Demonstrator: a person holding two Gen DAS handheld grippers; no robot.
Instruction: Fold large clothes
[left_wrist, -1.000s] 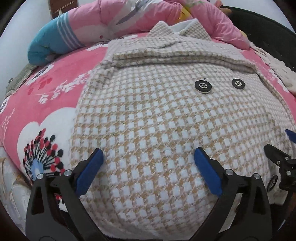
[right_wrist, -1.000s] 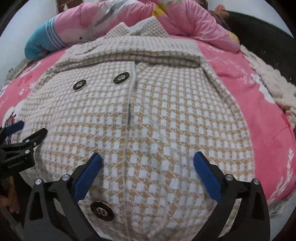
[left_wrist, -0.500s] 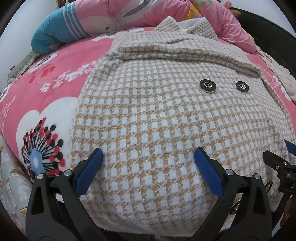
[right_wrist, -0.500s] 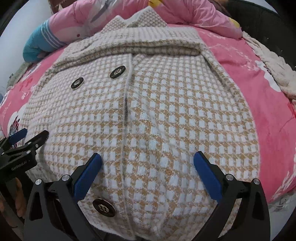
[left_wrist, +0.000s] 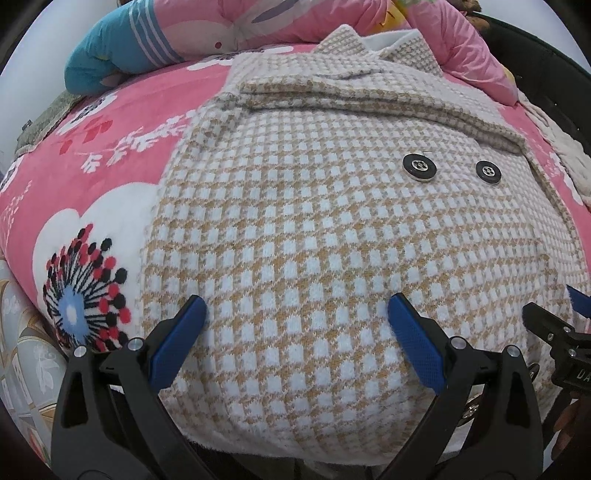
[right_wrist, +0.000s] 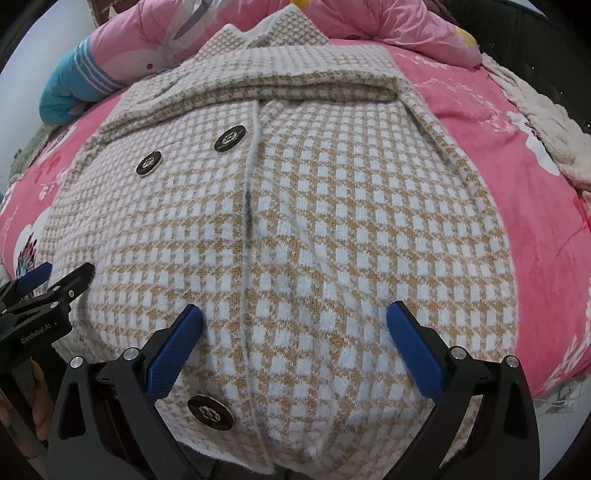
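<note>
Our left gripper and right gripper both spread wide over the coat, which lies flat on the pink blanket. Only the right view shows the hem button at 7 o'clock.

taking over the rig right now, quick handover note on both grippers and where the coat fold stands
Left gripper: open, holding nothing, poised over the near hem on the left half of the checked coat.
Right gripper: open, holding nothing, over the near hem on the right half, beside the lower button.
The coat lies front up on the pink blanket, collar at the far end by the rolled quilt.
Done: sleeves look folded across the chest into a band.
Left: probably grip the near hem with both grippers and fold it up toward the collar.
</note>
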